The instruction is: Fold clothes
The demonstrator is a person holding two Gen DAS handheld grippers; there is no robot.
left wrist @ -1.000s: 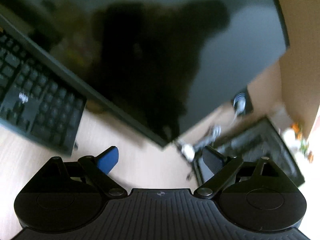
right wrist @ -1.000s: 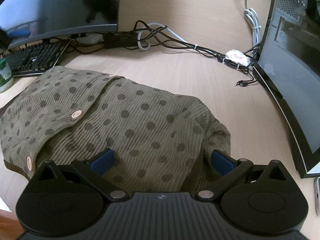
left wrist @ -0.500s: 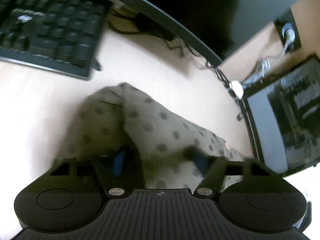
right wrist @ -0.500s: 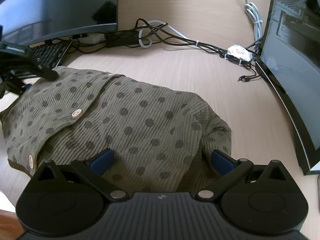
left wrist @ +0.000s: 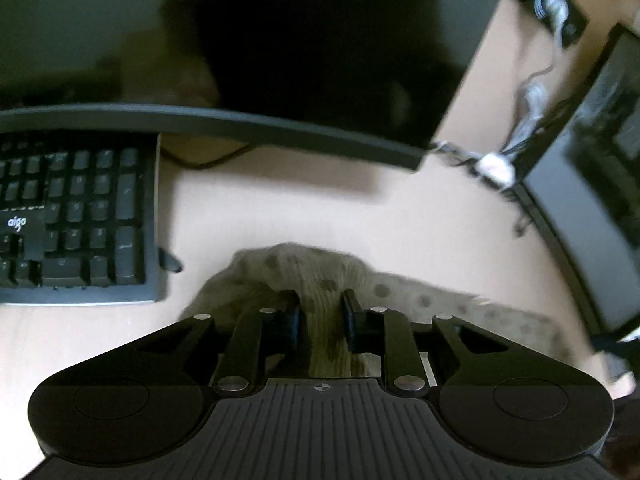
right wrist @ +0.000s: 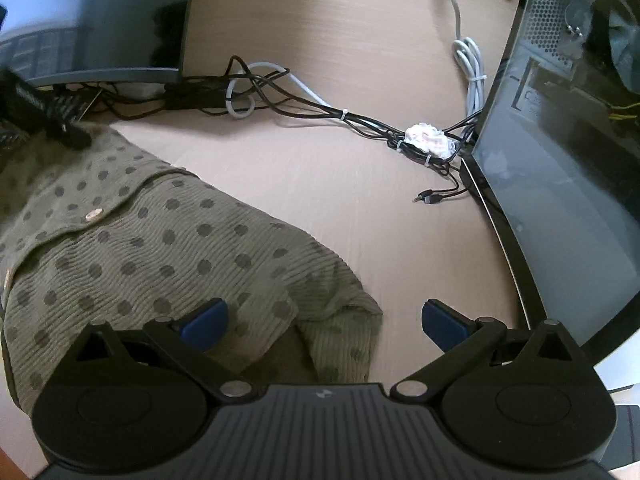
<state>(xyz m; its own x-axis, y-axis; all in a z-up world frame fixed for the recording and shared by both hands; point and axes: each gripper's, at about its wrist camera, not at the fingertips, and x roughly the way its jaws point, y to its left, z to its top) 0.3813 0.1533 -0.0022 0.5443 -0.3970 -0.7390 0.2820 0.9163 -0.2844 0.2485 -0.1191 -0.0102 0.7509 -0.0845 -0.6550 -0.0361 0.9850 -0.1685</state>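
Left gripper [left wrist: 320, 316] pinching bunched edge of olive dotted garment [right wrist: 152, 248], probably to lift fold, though view blurred; right gripper [right wrist: 324, 320] spread wide over near corner; garment heaped on desk [right wrist: 340, 184]; keyboard [left wrist: 76, 220], cables [right wrist: 280, 100] beyond.

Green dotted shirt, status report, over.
Left gripper shut on green dotted shirt. Right gripper open over its edge. Keyboard, cables close by.

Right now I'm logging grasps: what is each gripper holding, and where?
Left gripper pinches the green dotted garment at a bunched fold near its edge. Right gripper is open, holding nothing.
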